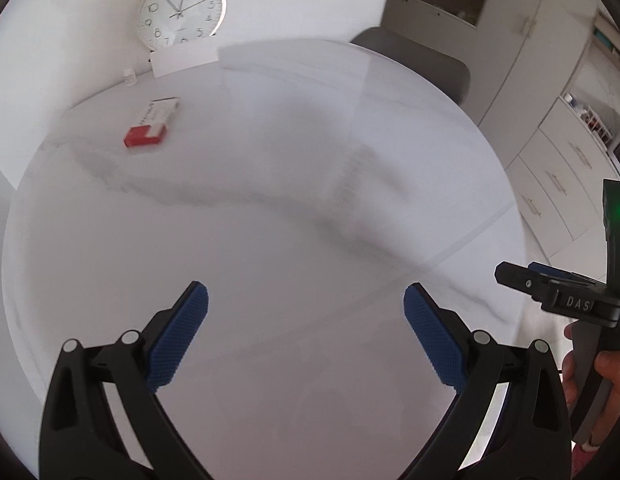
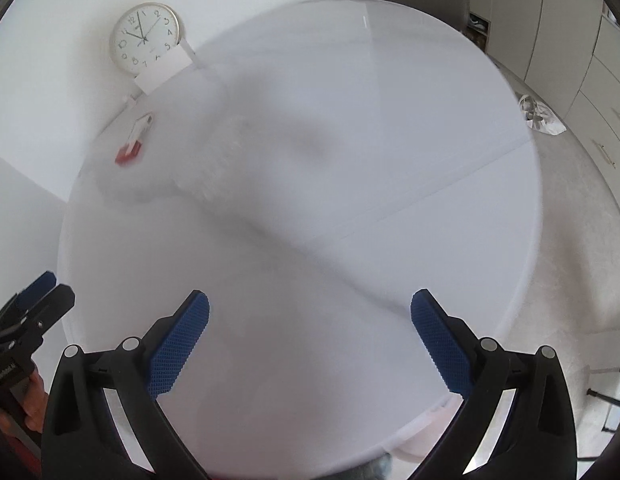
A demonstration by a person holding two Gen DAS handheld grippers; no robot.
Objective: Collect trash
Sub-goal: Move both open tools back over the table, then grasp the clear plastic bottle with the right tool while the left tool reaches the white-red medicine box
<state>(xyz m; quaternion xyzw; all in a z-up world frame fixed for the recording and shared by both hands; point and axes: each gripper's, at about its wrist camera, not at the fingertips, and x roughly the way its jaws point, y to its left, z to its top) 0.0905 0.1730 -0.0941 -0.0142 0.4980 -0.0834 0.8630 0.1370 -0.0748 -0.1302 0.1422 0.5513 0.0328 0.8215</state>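
A red and white small box (image 1: 151,124) lies on the far left part of the round white marble table (image 1: 269,200). It also shows in the right wrist view (image 2: 134,138). My left gripper (image 1: 305,332) is open and empty above the near part of the table. My right gripper (image 2: 310,336) is open and empty above the near table edge (image 2: 522,280). The right gripper also shows at the right edge of the left wrist view (image 1: 550,292). The left gripper shows at the left edge of the right wrist view (image 2: 33,304).
A round wall clock (image 1: 181,10) leans at the back behind a white card (image 1: 185,58). A grey chair (image 1: 422,60) stands behind the table. White cabinets (image 1: 558,168) stand to the right. A white plastic bag (image 2: 542,118) lies on the floor at the right.
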